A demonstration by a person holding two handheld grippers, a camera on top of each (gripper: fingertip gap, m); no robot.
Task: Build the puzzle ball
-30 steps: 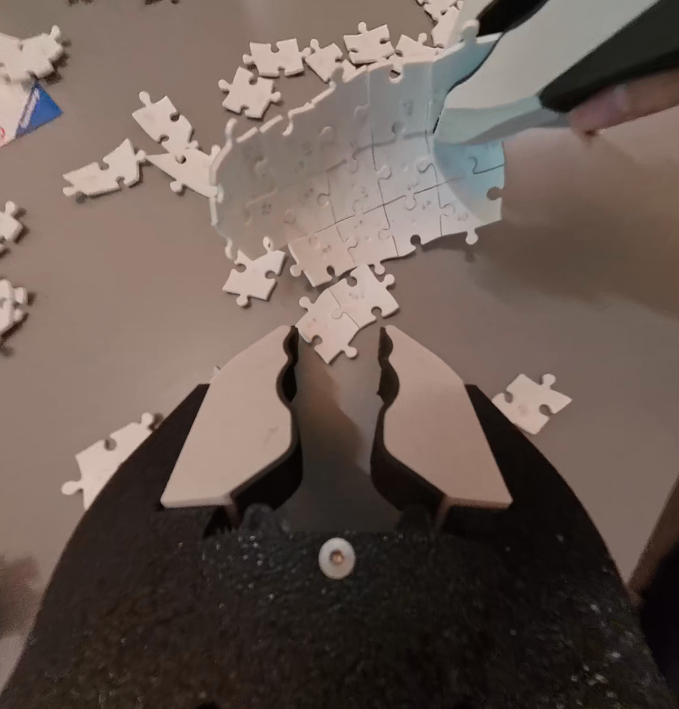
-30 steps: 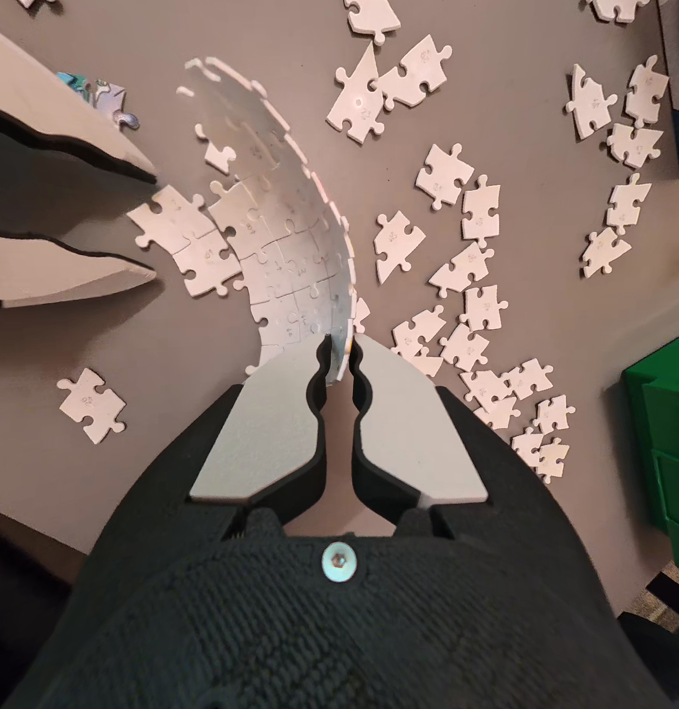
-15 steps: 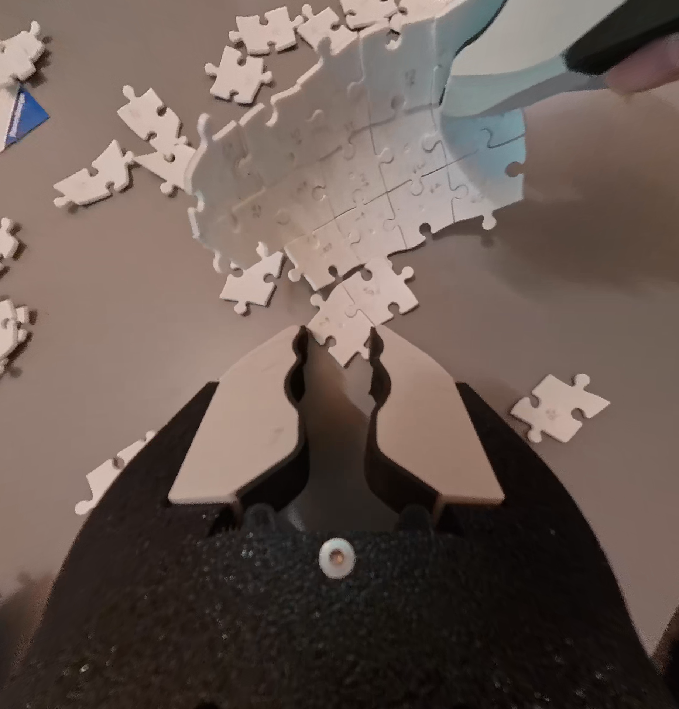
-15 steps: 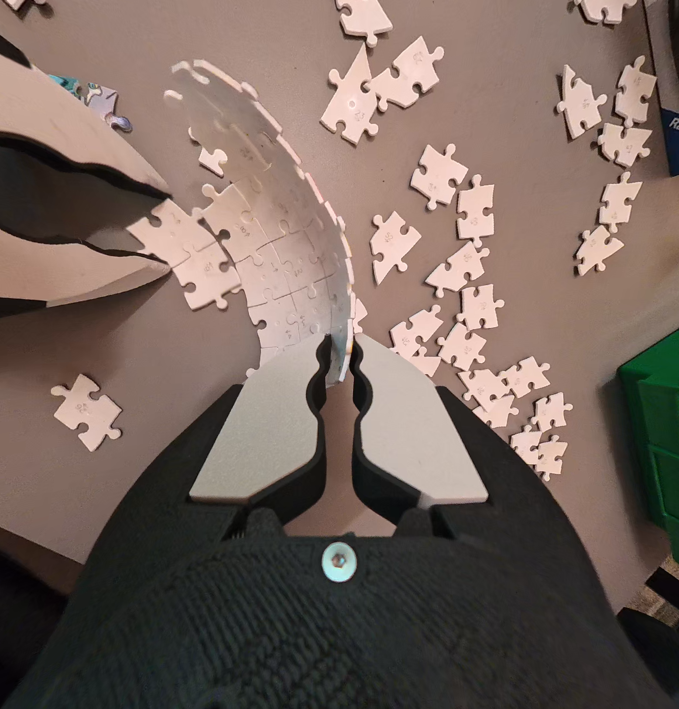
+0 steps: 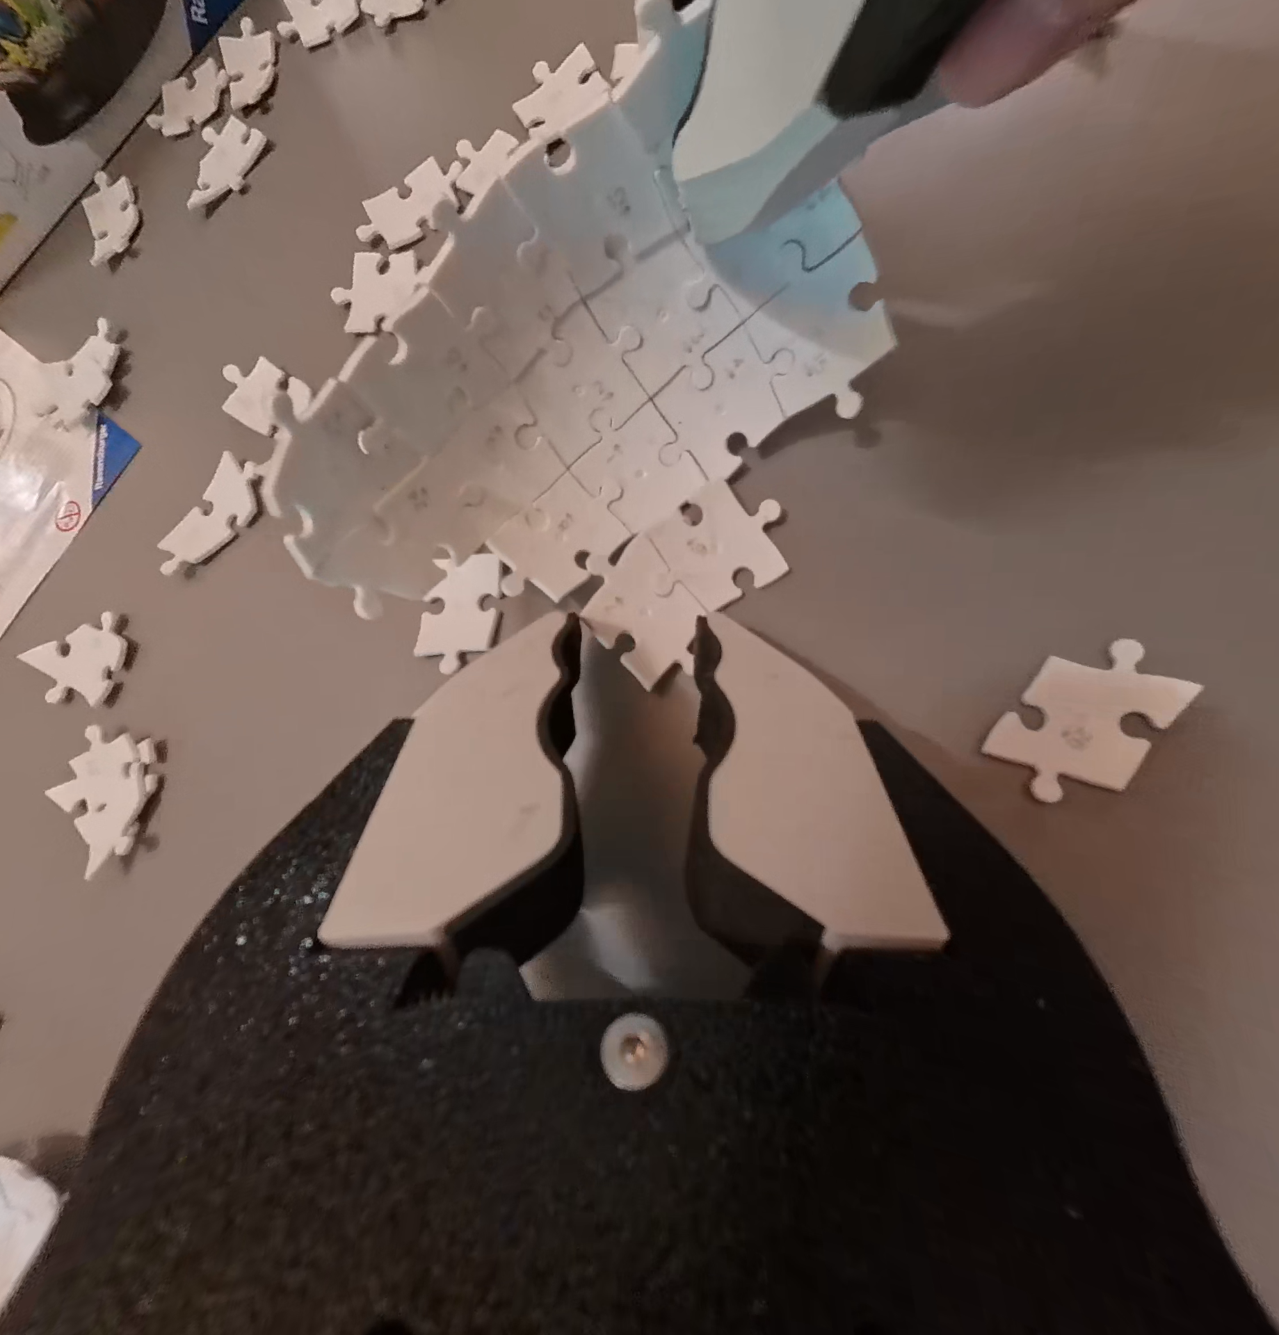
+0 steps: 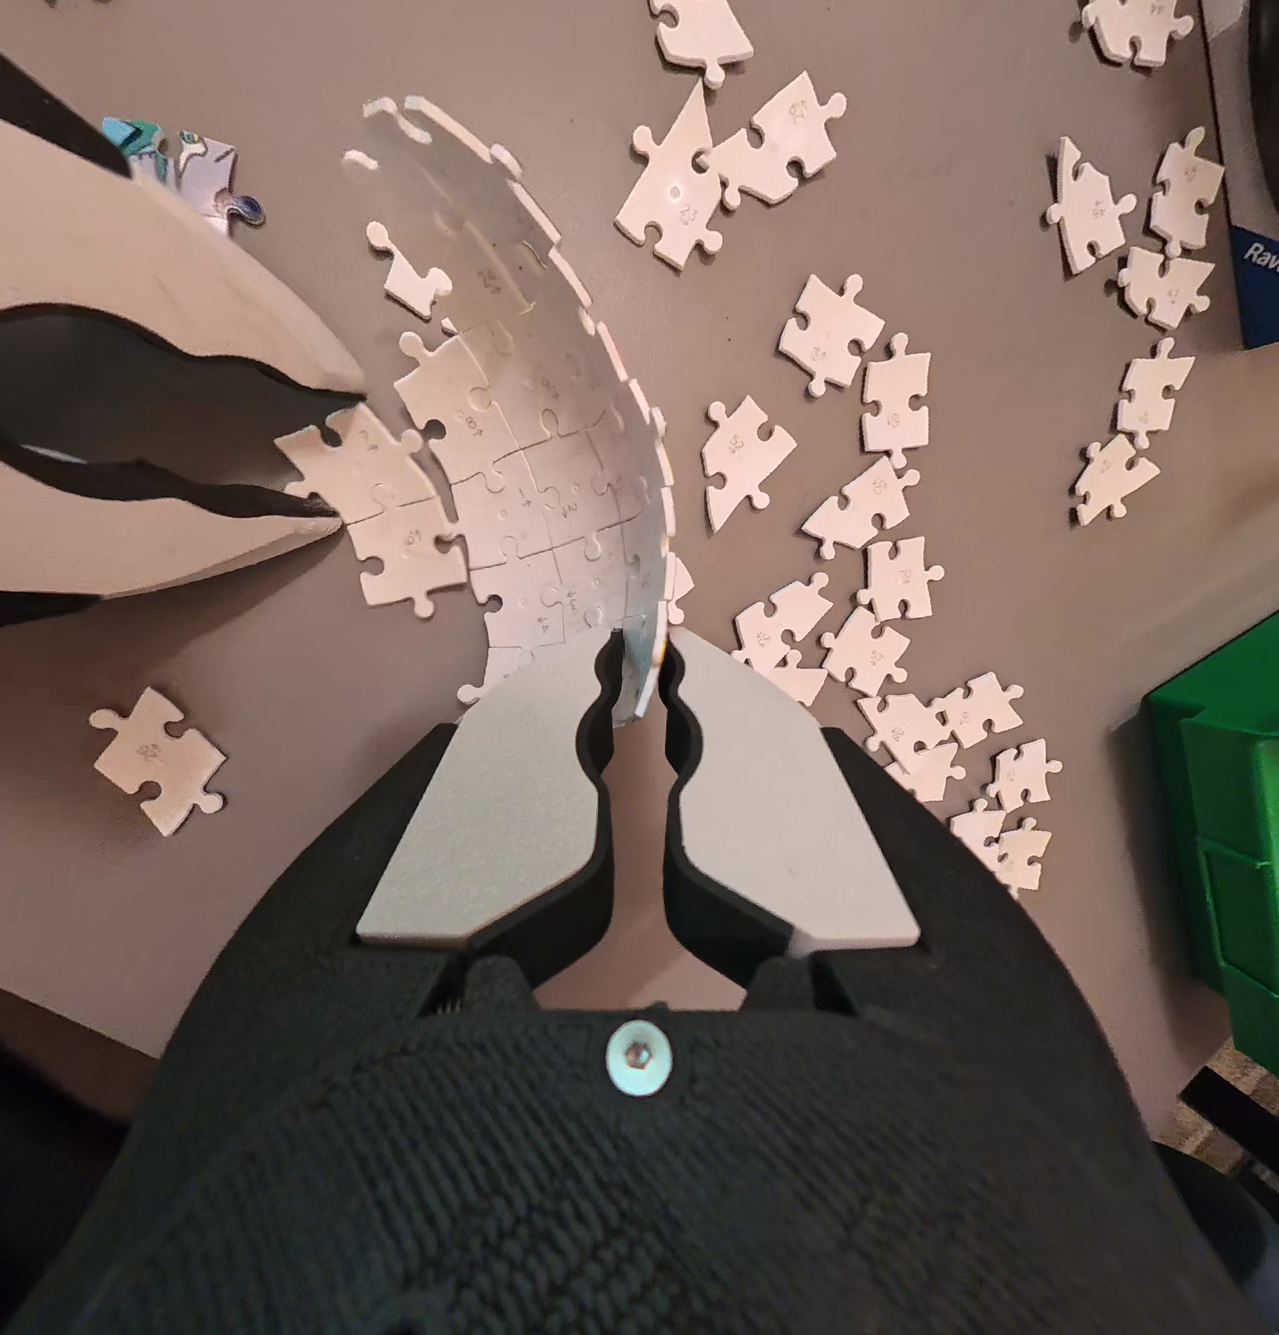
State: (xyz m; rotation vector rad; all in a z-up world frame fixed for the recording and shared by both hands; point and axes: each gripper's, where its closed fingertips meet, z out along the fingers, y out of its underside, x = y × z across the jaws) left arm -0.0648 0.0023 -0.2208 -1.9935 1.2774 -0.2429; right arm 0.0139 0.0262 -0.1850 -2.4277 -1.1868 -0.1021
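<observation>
Pinching the near rim of the curved puzzle shell (image 6: 549,462), the right gripper (image 6: 640,650) has its jaws nearly closed on that thin edge, holding the shell up off the grey bench (image 6: 224,686). At the shell's far edge from those jaws, the left gripper (image 5: 640,628) has its jaws part-open around the corner of a joined pair of white pieces (image 5: 687,578); whether they actually grip it I cannot tell. The pair touches the shell's edge. Just beyond the shell, loose white pieces (image 6: 867,506) lie scattered on the bench, one single piece (image 5: 1084,729) lies apart, and a green bin (image 6: 1243,831) stands farther out.
</observation>
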